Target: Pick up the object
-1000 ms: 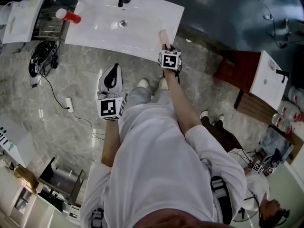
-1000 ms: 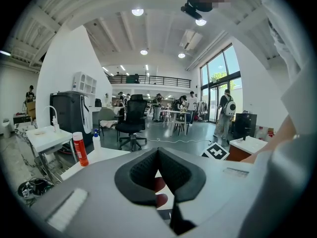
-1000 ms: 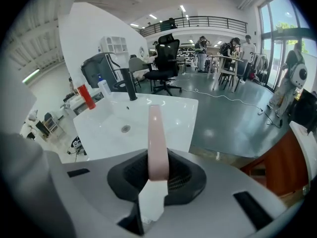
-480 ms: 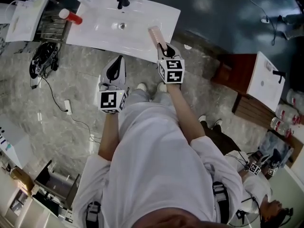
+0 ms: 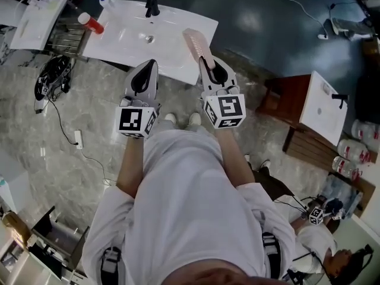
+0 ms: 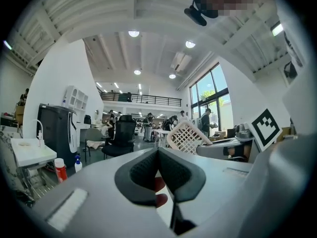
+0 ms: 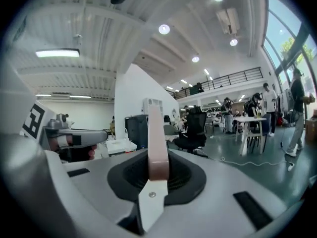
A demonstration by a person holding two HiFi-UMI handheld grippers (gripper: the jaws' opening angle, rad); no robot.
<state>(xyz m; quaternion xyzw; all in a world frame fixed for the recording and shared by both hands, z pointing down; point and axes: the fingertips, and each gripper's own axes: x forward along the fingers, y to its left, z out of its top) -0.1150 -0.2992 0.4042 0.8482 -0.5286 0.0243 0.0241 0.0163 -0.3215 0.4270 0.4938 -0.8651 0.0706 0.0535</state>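
Down at the bottom of the head view the person's white shirt (image 5: 190, 206) fills the frame, with both forearms reaching up toward the centre.

Left of centre, the left gripper (image 5: 152, 63) has its jaws drawn together at the tips with nothing between them. It probably stays shut and off to one side because one claw is enough for this job.

Right of centre, the right gripper (image 5: 205, 59) is clamped nearly closed on the pink lattice tray (image 5: 195, 42). Its own view shows the tray edge-on, pinched at one short end between the dark pads. The rest of the tray sticks out past the fingertips, toward the top of the frame. A grip on the end probably suits a thing this flat and thin, since the pads can meet across its thickness.

Beyond the grippers, the tray hangs over the near right edge of the white washbasin (image 5: 119, 40) and appears clear of it, so the pick-up looks as good as done.

Farther up are the tap (image 5: 152, 5), a red can (image 5: 90, 22) and a spray bottle (image 5: 107, 2) at the basin's upper left corner.
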